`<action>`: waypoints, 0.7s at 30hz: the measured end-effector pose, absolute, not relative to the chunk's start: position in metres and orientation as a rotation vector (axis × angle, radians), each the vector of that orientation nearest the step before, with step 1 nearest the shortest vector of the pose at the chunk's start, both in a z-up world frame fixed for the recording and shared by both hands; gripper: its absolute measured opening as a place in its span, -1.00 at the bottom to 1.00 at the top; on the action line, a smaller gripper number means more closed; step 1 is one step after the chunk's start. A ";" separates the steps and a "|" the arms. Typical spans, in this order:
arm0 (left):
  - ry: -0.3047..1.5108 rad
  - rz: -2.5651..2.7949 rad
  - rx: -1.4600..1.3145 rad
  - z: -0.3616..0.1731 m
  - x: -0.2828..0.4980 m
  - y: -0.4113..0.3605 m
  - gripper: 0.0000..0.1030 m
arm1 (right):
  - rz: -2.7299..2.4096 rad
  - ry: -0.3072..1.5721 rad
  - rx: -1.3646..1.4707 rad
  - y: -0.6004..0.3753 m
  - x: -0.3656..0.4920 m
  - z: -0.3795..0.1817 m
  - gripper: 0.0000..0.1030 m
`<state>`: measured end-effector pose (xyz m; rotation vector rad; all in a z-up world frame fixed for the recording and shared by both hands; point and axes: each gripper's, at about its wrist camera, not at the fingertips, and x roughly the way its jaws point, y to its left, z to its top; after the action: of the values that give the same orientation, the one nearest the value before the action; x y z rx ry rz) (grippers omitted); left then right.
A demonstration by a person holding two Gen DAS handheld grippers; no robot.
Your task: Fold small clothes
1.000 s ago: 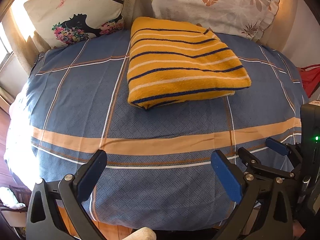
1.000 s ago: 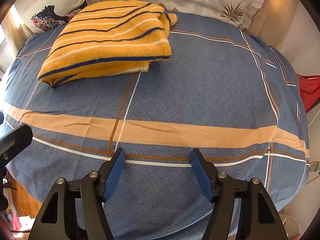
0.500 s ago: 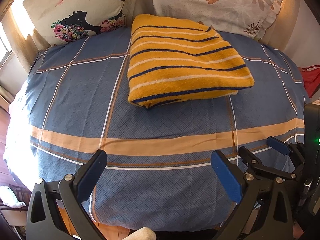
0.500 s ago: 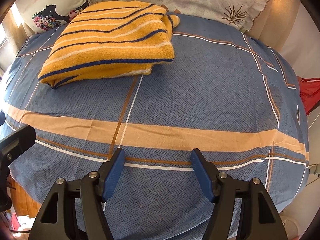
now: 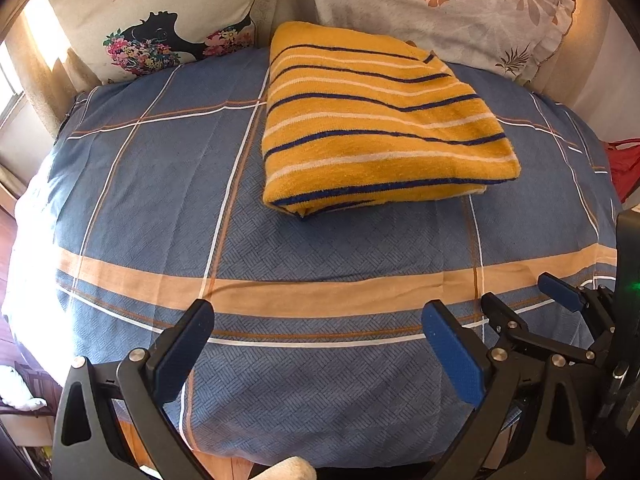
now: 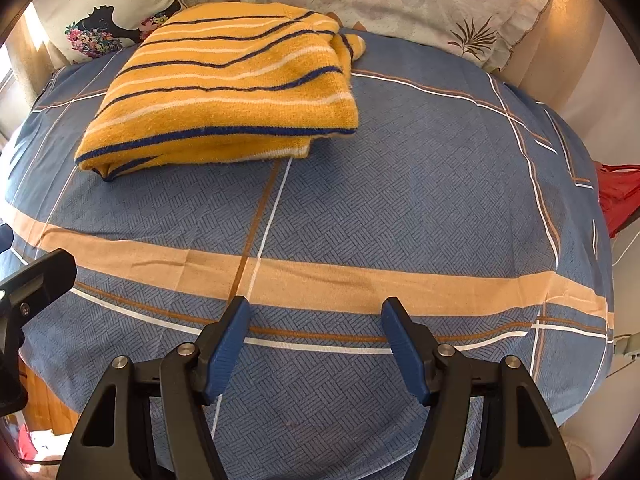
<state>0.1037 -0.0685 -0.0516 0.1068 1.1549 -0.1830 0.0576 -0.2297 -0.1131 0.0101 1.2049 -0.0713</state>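
The striped yellow sweater [image 5: 376, 128] lies folded near the bed's [image 5: 160, 208] head edge, seemingly finished, with left gripper [image 5: 320, 344] and right gripper [image 6: 316, 340] both spread and empty.

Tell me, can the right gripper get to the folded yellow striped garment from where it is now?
Probably yes: the right gripper is open, and only bare bedsheet lies between it and the garment.

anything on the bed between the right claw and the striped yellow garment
Nothing visible. The right claw is open over the near edge of the blue bedspread, and only bare cover lies between it and the folded yellow striped garment near the pillows.
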 end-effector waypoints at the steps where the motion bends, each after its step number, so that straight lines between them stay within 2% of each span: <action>1: 1.159 -0.180 0.104 -0.052 0.104 -0.067 1.00 | -0.071 1.206 0.010 -0.228 0.058 -0.113 0.40; 21: 1.183 -0.187 0.091 -0.058 0.111 -0.067 1.00 | -0.075 1.185 0.003 -0.226 0.062 -0.111 0.40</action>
<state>0.1111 -0.0669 -0.0579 0.0912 1.1828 -0.1869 0.0624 -0.2259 -0.1111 0.0030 1.1850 -0.0752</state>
